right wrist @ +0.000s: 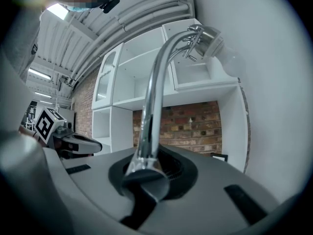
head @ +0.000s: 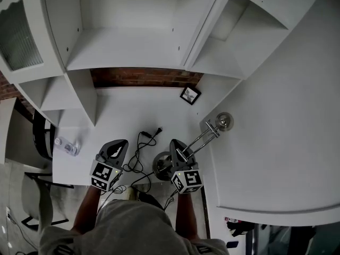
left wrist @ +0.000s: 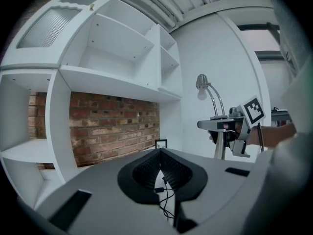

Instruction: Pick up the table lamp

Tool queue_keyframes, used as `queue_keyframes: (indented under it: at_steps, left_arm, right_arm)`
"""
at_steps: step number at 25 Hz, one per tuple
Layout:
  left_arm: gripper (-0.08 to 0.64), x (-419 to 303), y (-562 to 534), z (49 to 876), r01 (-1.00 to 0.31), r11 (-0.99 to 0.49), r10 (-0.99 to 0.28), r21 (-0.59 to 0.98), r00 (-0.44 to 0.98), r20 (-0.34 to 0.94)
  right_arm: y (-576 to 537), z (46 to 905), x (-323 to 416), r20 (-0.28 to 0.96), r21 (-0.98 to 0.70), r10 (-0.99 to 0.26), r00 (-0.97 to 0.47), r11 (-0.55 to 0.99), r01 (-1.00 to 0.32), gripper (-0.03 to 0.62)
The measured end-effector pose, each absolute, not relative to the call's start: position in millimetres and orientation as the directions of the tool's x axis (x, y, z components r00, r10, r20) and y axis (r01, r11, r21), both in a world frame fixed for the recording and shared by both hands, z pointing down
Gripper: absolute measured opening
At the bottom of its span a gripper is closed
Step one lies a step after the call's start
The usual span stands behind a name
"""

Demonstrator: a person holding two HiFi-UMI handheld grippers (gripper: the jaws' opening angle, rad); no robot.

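Table lamp [head: 199, 139] stands near the front edge of the white worktop [head: 122, 116], held by its chrome stem [right wrist: 149, 111] in the right gripper [head: 177, 149]. That gripper's fingers are closed tight on the stem low down, with the curved arm rising out of them toward the lamp head [head: 224, 121]. The round base [head: 159, 166] hangs below the grip. No view shows whether it has cleared the worktop or rests on it. The left gripper [left wrist: 160, 155] hovers well to the left of the lamp, its fingers pressed together with nothing in them.

The likeliest trouble is the grip itself. The stem is thin, round and polished, and a single pinch on it probably gives little hold against twisting. The base is the heavy end and the head reaches out to one side, so the lamp could swing round in the fingers or slide down through them if it is tilted or jerked.

The black cord [head: 139, 149] is a second risk. It lies in loose loops on the worktop between the two grippers, with its plug [head: 158, 130] lying free. As the lamp goes up, the loops may catch on the left gripper or drag the plug across the surface and tug the lamp sideways.

Lastly, the head and its bare bulb [right wrist: 231, 62] sit close to the curved white wall [head: 276, 116] on the right. A small turn of the wrist that way could knock the bulb against it.
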State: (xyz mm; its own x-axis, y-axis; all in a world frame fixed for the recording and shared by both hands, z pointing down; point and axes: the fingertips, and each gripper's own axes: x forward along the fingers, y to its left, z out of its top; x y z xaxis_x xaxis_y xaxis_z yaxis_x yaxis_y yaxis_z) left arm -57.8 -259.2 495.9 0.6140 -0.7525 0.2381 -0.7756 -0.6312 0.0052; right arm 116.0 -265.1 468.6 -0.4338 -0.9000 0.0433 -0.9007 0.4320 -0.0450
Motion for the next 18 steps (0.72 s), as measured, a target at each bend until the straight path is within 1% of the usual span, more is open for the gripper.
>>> queue_keyframes:
  at_steps: [10, 18]
  left_arm:
    - [0.003, -73.4, -243.0, 482.6, -0.778, -0.628, -0.764, 0.001, 0.618, 0.186]
    - [0.003, -92.0, -230.3, 488.2, -0.779, -0.627, -0.763, 0.003, 0.615, 0.198]
  right_arm:
    - [-222.6, 457.8, 122.6, 0.030, -0.035, -0.924, -0.381, 0.380, -0.924, 0.018]
    - [-191.2, 462.4, 130.9, 0.029, -0.037, -0.948, -0.316, 0.315, -0.949, 0.018]
